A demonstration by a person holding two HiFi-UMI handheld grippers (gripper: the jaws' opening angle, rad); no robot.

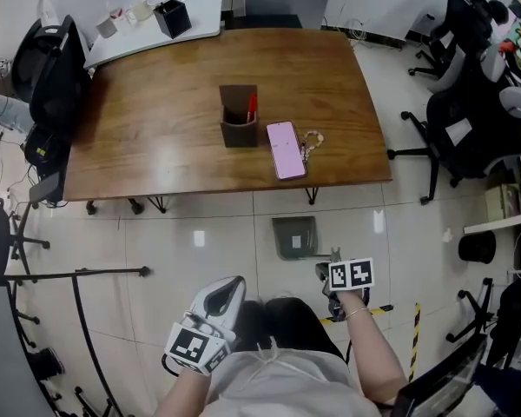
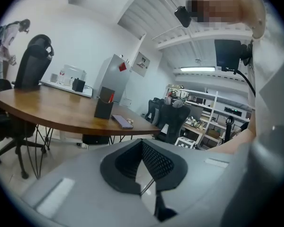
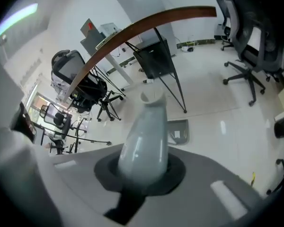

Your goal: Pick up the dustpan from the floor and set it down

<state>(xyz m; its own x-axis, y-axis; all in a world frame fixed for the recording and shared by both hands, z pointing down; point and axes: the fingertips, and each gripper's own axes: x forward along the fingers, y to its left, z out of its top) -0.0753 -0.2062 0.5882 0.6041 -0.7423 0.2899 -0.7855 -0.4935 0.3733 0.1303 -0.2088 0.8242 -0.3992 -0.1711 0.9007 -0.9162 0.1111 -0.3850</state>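
The right gripper (image 3: 144, 173) has its jaws clamped round the dustpan (image 3: 177, 131) by its pale handle (image 3: 149, 126). The grey pan sits just past them at floor level, short of the table (image 3: 146, 20). The left gripper (image 2: 143, 148) has its jaws pinched together with nothing in them.

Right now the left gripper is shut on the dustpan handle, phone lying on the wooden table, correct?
Wrong side. The right gripper is shut on the dustpan handle, as the right gripper view shows; the left gripper holds nothing. The phone does lie on the wooden table.
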